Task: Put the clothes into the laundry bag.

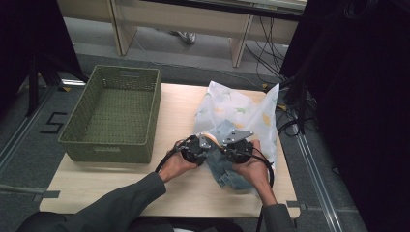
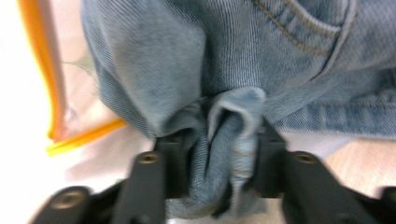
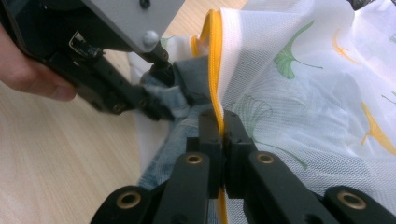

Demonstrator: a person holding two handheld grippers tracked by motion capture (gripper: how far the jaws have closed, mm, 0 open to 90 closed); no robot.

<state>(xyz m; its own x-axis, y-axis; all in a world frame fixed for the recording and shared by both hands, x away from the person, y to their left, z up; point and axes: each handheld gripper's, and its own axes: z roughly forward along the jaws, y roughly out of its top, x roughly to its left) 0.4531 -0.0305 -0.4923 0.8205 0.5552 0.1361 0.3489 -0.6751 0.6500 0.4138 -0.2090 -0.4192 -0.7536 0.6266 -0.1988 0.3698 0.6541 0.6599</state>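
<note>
Near the right front of the table [image 1: 121, 193] we work at a white mesh bag [image 3: 317, 79]; our left gripper [image 2: 215, 154] pinches a bunched fold of the jeans [image 2: 196, 51] at the bag's mouth; our right gripper [image 3: 223, 135] is pressed together on the bag's yellow edge [image 3: 214, 65]; a green basket [image 1: 82, 145] stands far left.

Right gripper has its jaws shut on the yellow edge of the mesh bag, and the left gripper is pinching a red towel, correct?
Not quite. In the left gripper view the left gripper pinches bunched blue denim, not a red towel. The right gripper does clamp the mesh bag by its yellow edge.
</note>
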